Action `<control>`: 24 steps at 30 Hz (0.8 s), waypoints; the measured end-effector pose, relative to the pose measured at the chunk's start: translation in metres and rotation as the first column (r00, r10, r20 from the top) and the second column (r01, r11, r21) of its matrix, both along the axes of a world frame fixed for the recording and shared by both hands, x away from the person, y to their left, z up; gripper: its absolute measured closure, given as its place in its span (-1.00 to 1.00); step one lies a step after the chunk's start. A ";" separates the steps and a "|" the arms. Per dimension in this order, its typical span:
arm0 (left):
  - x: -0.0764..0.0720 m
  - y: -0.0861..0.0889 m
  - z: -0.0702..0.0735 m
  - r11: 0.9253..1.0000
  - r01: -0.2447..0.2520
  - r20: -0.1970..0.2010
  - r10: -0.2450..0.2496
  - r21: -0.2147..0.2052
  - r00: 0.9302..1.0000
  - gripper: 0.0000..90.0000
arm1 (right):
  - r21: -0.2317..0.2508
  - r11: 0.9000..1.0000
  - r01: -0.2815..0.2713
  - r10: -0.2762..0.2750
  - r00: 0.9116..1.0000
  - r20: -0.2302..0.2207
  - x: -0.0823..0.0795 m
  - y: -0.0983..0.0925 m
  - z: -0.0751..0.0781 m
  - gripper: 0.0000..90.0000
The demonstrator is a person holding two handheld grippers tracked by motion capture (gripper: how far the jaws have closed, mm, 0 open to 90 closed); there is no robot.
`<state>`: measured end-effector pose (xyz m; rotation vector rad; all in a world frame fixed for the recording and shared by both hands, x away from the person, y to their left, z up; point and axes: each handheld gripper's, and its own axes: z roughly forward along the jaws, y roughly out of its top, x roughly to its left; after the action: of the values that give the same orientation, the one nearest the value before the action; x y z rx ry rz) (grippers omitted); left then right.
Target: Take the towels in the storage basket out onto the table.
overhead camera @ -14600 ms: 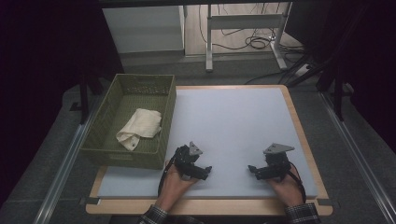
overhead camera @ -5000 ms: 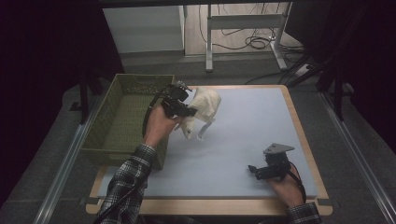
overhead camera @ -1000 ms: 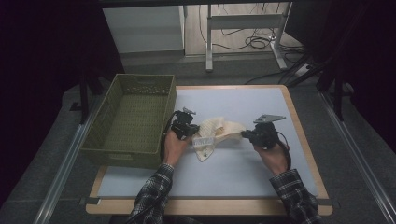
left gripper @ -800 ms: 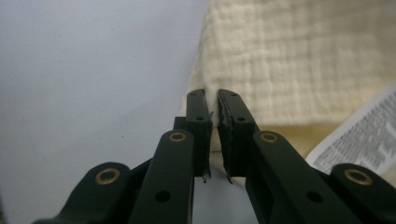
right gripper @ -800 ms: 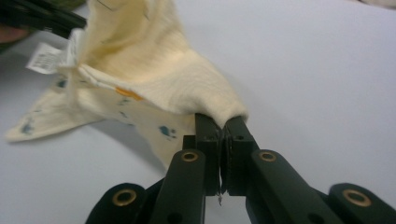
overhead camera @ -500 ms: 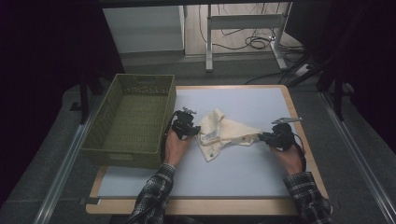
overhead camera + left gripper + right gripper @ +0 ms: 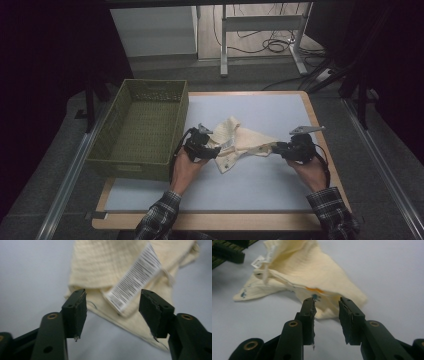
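A cream cloth (image 7: 241, 141) lies spread and rumpled on the pale blue mat, with a barcode label (image 7: 136, 277) showing on it. My left gripper (image 7: 214, 150) is at the cloth's left edge. Its jaws have just been opening and stand open, with the cloth (image 7: 112, 265) lying on the mat just past the tips, unpinched. My right gripper (image 7: 278, 148) is at the cloth's right corner. Its jaws have also just been opening and stand a little apart, the cloth's corner (image 7: 327, 303) just beyond them, not pressed.
A green mesh basket (image 7: 145, 130) stands on the table's left side, right beside my left hand. The mat (image 7: 260, 185) has a wooden rim (image 7: 320, 135). In the right gripper view the left gripper (image 7: 227, 252) sits at the top left.
The right gripper drew the cloth's corner to the right, stretching the cloth out. Both grippers, which were shut on the cloth, have opened and let it go onto the mat.
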<state>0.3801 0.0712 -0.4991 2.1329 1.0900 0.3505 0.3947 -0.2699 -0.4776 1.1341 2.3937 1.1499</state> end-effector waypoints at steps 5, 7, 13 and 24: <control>-0.022 -0.004 -0.014 0.998 0.065 0.010 -0.065 -0.023 0.998 -0.25 | -0.011 0.997 -0.078 0.078 0.997 0.006 0.006 0.031 -0.005 0.39; -0.028 -0.007 -0.019 0.996 0.087 0.010 -0.087 -0.024 0.996 -0.22 | -0.016 0.994 -0.104 0.104 0.995 0.010 0.009 0.043 -0.007 0.38; -0.039 -0.019 -0.032 0.987 0.158 0.045 -0.157 -0.019 0.987 0.00 | -0.030 0.985 -0.172 0.173 0.985 0.018 0.022 0.077 -0.014 0.34; -0.042 -0.033 -0.035 0.979 0.195 0.078 -0.200 0.064 0.977 0.94 | -0.133 0.978 -0.161 0.165 0.986 0.019 0.030 0.088 -0.024 0.96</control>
<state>0.3383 0.0378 -0.5339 2.2329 0.8210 0.3765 0.4250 -0.1823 -0.5013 0.8884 2.5359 1.0309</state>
